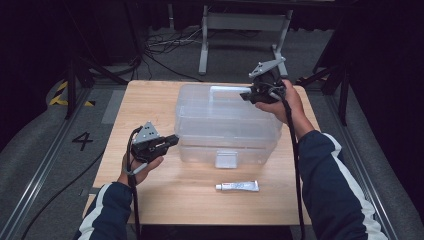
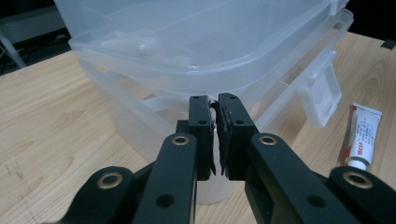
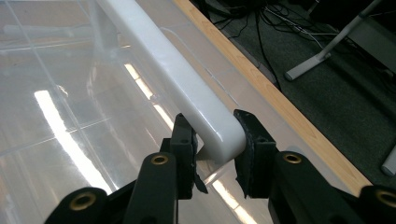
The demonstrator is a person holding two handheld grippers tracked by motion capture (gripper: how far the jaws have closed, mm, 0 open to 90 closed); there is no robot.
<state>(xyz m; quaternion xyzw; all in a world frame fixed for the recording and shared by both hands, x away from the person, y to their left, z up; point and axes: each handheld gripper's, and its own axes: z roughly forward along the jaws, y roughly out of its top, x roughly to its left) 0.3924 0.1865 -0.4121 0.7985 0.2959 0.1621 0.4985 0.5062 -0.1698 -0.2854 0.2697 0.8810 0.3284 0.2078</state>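
A clear plastic storage box (image 1: 225,125) with its lid on stands in the middle of the wooden table (image 1: 150,100). My right gripper (image 1: 246,95) is at the lid's far right, shut on the end of the white handle bar (image 3: 159,60); in the right gripper view its pads (image 3: 184,140) press both sides of the bar. My left gripper (image 1: 174,139) is at the box's left wall. In the left gripper view its jaws (image 2: 214,100) stand almost together just under the box's rim (image 2: 187,77), with a thin pale edge pinched between the pads.
A small white tube (image 1: 239,186) lies on the table in front of the box, also in the left gripper view (image 2: 364,135). A white latch (image 1: 226,159) hangs on the box's front wall. Cables and a metal stand are on the floor beyond the table.
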